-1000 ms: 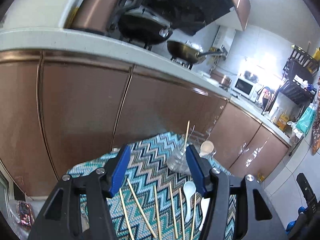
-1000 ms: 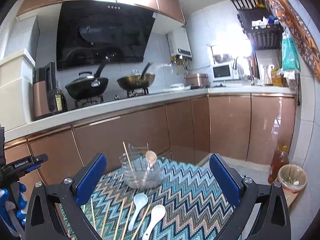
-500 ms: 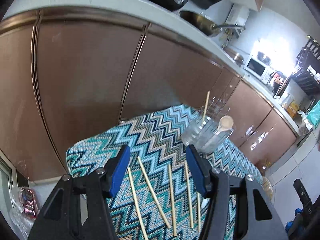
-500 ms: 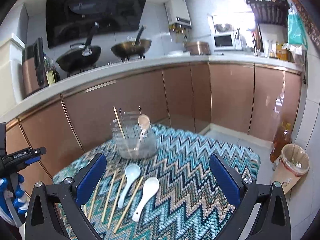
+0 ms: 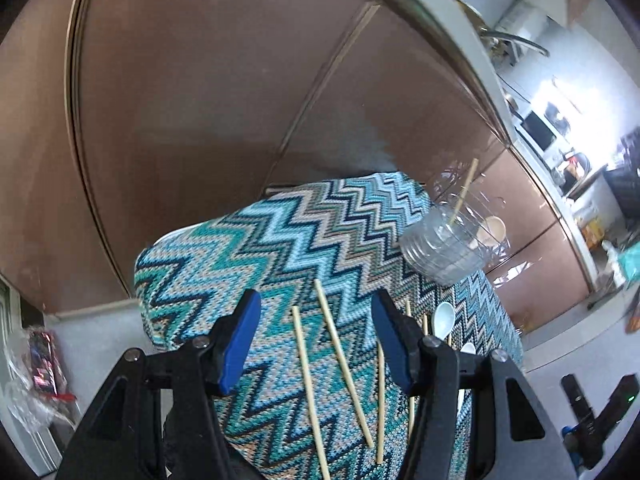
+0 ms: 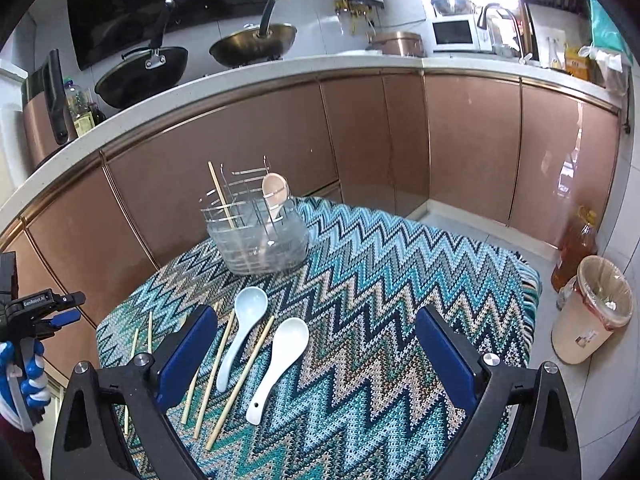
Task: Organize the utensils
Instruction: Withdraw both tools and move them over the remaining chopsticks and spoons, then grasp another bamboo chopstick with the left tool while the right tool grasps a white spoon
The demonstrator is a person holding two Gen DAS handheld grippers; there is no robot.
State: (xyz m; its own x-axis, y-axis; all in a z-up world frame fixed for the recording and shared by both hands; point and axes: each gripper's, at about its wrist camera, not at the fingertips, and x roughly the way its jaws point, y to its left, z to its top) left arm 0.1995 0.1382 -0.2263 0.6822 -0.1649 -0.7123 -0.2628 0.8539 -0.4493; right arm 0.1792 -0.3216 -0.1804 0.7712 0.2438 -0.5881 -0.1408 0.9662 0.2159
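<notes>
Both grippers were held wide open with nothing gripped. The left gripper point(image 5: 316, 338), whose jaws had just been closing slightly, was hung over two loose chopsticks point(image 5: 340, 364) on the zigzag cloth point(image 5: 260, 240). The right gripper point(image 6: 316, 354) was framed around a pale blue spoon point(image 6: 242, 332) and a white spoon point(image 6: 280, 364). The utensil holder point(image 6: 260, 236) was parked at 12 o'clock, a chopstick and a beige spoon point(image 6: 275, 192) already inside.

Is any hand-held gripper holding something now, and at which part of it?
Nothing is held. The left hand-held gripper and the right hand-held gripper are both open above the chopsticks and spoons on the cloth.
</notes>
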